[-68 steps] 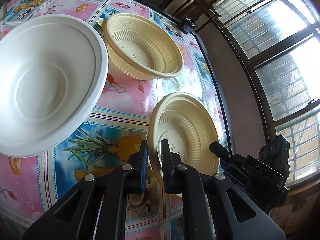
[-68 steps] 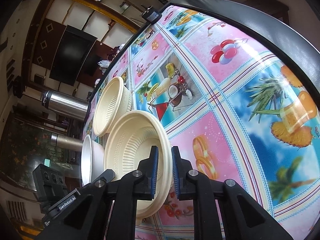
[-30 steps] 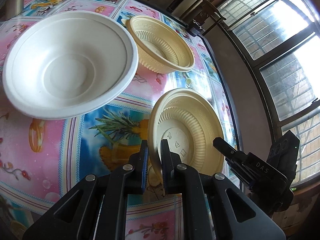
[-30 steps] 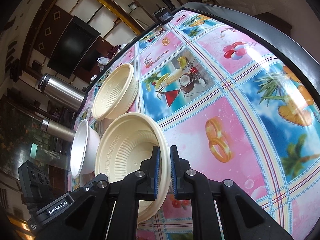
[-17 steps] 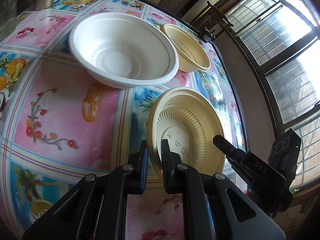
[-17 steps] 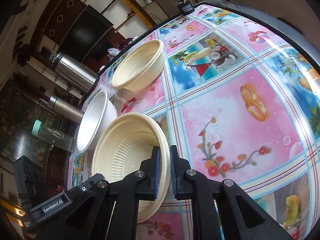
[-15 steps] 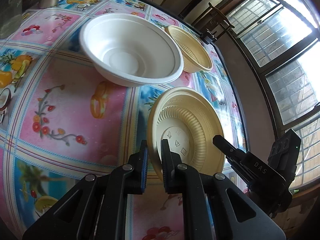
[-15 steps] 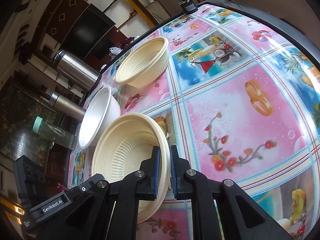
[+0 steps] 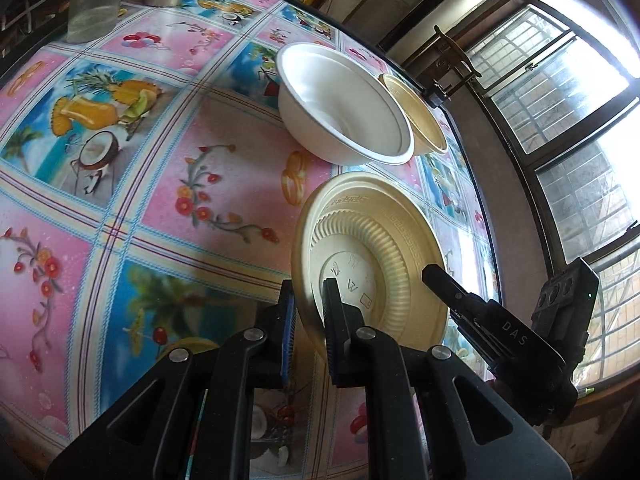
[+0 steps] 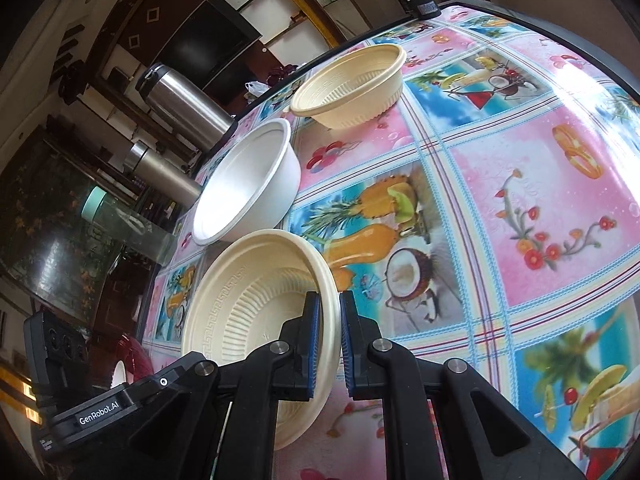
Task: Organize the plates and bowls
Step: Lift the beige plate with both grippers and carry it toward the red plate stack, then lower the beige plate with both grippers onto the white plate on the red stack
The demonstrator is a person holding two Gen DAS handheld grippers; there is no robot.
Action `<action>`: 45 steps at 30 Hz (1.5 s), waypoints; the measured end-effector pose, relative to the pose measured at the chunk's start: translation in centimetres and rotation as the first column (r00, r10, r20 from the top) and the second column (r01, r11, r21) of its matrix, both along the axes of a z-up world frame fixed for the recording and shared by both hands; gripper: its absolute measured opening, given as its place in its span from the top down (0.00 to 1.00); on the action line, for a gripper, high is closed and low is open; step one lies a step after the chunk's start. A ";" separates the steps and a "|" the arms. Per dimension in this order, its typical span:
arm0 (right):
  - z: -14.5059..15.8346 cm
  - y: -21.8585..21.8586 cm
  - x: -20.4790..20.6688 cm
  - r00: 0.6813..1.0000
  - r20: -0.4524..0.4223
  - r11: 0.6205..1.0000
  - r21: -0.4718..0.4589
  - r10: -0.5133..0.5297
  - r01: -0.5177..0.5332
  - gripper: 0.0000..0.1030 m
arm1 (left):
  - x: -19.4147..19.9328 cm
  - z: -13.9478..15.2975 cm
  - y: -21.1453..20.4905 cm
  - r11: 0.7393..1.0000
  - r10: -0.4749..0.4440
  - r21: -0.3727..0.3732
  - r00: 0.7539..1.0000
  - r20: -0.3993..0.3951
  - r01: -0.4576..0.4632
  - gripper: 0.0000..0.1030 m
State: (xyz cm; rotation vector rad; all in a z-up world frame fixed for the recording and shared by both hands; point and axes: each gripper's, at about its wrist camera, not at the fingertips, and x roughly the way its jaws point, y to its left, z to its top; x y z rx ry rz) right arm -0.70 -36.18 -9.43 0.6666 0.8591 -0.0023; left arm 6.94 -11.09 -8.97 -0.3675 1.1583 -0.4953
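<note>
Window only in L view (flasks in R).

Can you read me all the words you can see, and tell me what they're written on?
"DAS" – on the right gripper, seen from the left wrist camera.
"GenRobot.AI" – on the left gripper, seen from the right wrist camera.
Raised marks and symbols on the underside and rim of the held cream bowl – too small to read.
Small label under "GenRobot.AI" – too blurred to read.
</note>
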 end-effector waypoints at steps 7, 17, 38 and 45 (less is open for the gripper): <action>-0.3 2.7 -0.3 1.000 -0.002 1.000 0.009 0.030 -0.030 0.90 | -1.0 -0.1 2.5 1.000 0.023 -0.012 1.000 -0.010 -0.023 0.89; 0.9 6.2 -1.0 0.997 0.035 0.998 -0.021 0.065 -0.064 0.91 | -2.2 0.1 6.0 0.999 0.049 -0.022 0.999 -0.013 -0.049 0.89; 8.1 20.0 0.6 0.935 0.152 0.947 -0.067 0.320 -0.314 0.91 | -7.1 7.2 18.7 0.971 0.239 -0.030 0.946 0.217 -0.239 0.89; 8.1 26.6 2.2 0.894 0.146 0.905 -0.077 0.424 -0.417 0.91 | -8.2 7.5 24.0 0.936 0.341 0.000 0.906 0.250 -0.353 0.89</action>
